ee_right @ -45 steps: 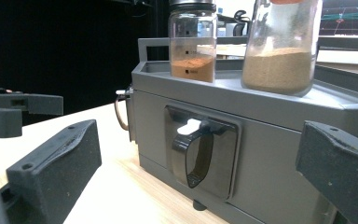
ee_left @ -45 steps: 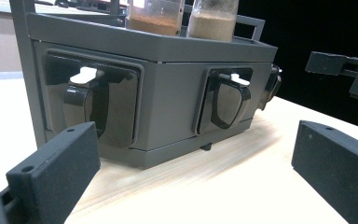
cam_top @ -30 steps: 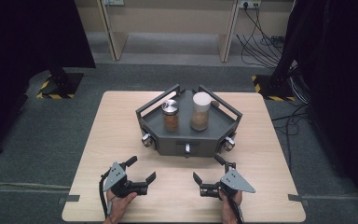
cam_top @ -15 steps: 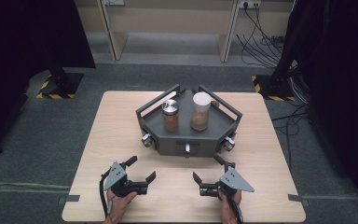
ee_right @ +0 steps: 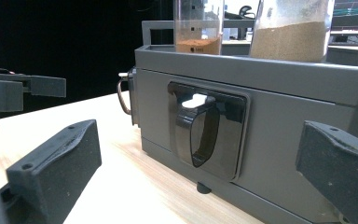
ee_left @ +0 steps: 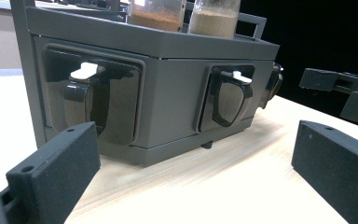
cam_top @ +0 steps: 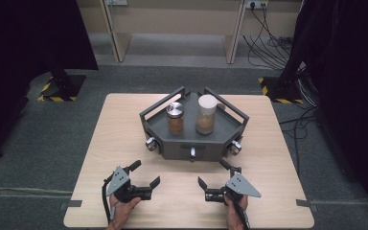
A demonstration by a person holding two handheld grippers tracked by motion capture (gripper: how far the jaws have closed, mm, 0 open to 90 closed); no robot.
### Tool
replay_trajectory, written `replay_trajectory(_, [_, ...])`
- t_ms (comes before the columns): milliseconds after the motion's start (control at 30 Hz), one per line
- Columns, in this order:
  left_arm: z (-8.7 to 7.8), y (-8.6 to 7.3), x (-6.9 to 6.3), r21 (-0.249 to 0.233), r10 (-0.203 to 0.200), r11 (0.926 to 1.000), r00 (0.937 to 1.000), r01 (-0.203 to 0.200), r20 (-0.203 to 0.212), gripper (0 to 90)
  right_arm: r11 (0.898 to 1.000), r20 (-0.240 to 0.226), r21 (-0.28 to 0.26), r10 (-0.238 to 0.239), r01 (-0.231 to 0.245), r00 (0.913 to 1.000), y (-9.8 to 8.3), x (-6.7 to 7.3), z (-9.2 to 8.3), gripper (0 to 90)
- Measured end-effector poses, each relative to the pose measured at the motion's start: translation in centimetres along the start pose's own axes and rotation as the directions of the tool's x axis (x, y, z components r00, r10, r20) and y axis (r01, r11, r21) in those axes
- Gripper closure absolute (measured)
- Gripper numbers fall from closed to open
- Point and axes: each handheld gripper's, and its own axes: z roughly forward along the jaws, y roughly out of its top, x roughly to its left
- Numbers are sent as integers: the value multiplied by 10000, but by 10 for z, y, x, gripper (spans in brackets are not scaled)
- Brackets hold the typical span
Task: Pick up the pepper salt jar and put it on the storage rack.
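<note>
Both grippers rest on the wooden table [cam_top: 100, 143] on the near side of the grey rack [cam_top: 172, 143], well apart from each other and each short of touching the rack. The left gripper [cam_top: 146, 175] sits near and to the left of the rack's front face, held by a hand [cam_top: 124, 208] coming in from the near table edge; its 2 black jaws stand wide apart with nothing between them. In the left gripper view the jaws frame the rack's front-left corner, where 2 dark recessed handles [ee_left: 81, 100] each carry a small white tab [ee_left: 85, 71]. The right gripper [cam_top: 214, 179] sits near and to the right of the rack's front face, a grey 3-cornered plate [cam_top: 242, 186] on top; its jaws also stand wide, holding nothing. In the right gripper view 1 recessed handle [ee_right: 200, 135] on the rack's wall lies between the jaws, still apart from them, and the other gripper shows at the left edge. On top of the rack, beyond the front wall, stand 2 upright jars side by side: the jar with the metal lid [cam_top: 175, 117] on the left, holding red-brown powder, and the taller jar with the white lid [cam_top: 206, 114] on the right, holding paler tan powder. Beyond the rack the table ends, then grey floor [cam_top: 182, 76] and cables [cam_top: 268, 43] at the far wall.
</note>
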Motion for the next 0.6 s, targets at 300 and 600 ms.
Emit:
replay_trajectory(300, [0,0,0,-5,11,10000,10000,-11,12,2,10000,7,2,-49,49,10000,0,1,-1,4])
replay_trajectory(600, [0,0,0,0,-28,10000,10000,28,20,2,10000,32,14,-13,13,10000,0,0,-1,4])
